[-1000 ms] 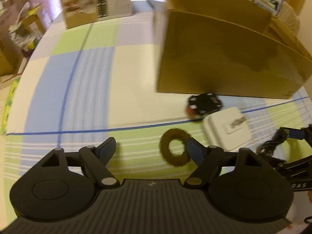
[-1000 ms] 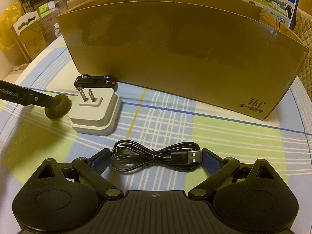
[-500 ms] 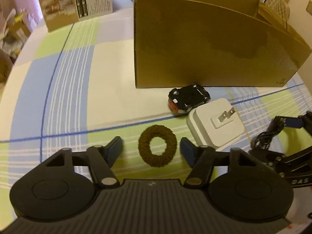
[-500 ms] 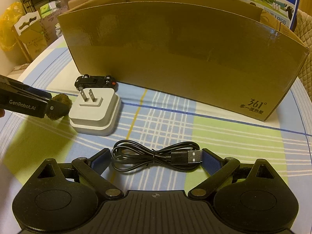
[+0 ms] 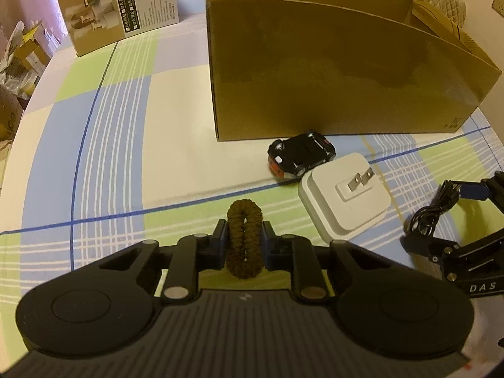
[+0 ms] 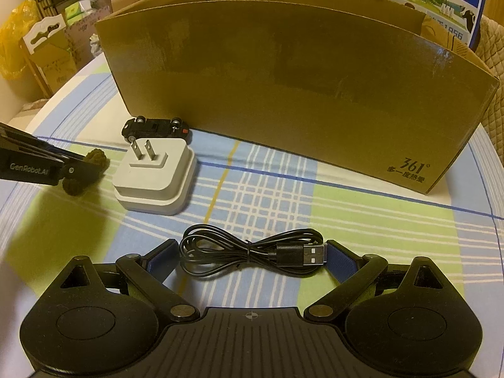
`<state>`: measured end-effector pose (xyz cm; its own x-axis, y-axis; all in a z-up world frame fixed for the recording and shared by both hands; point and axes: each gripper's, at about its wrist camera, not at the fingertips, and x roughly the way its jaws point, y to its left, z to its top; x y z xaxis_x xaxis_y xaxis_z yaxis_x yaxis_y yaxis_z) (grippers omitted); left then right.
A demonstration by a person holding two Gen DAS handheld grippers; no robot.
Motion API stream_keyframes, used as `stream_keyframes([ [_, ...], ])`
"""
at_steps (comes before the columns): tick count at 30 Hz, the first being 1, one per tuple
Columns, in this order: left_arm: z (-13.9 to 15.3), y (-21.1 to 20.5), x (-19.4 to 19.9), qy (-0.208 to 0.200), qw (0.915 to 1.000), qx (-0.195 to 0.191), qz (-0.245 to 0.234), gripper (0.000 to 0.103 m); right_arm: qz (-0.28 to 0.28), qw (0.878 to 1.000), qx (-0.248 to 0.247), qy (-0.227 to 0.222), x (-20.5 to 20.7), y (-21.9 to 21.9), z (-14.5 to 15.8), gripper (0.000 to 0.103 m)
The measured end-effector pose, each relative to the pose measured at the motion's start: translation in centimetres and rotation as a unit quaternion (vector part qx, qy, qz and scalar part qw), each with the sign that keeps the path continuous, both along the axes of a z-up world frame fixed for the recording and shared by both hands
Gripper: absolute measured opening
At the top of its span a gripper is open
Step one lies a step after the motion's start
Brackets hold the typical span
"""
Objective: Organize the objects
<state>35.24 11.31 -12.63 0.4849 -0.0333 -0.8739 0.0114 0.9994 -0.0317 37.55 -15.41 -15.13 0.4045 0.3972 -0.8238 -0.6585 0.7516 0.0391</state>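
A: The brown hair tie [image 5: 244,245] is pinched flat between the pads of the left tool [image 5: 244,241], low over the table [image 5: 110,145], with the white plug adapter [image 5: 345,200] just off to that tool's right.

B: Risk?

A: It's soft and squashed into a narrow loop. I'd judge it could spring or slide out on the lift, since only its sides are pressed.

B: And the right tool [image 6: 252,256]?

A: Spread wide around the coiled USB cable [image 6: 252,253], pads not pressing. Closing might catch only one strand.

B: Anything hidden?

A: The cardboard box [image 5: 340,72] ahead shows no interior. The toy car [image 5: 300,154] lies against its base.
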Motion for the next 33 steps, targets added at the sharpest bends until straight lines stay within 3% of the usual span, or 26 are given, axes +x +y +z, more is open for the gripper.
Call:
stream_keyframes([
  [11,1.9,-0.4,-2.5,-0.007,0.9999,-0.006,0.006,0.017,-0.001,1.000,0.010,0.006,-1.5,-1.4,1.2,0.094],
  [25,7.2,-1.7,-4.6,-0.056,0.9984,-0.010,0.000,0.017,-0.022,0.998,0.054,-0.020,-3.0,-4.6,6.9,0.094],
  [33,10.6,-3.6,-3.3,-0.095,0.9950,-0.016,-0.024,0.017,-0.034,0.995,0.075,-0.053,-1.3,-6.0,10.5,0.094],
])
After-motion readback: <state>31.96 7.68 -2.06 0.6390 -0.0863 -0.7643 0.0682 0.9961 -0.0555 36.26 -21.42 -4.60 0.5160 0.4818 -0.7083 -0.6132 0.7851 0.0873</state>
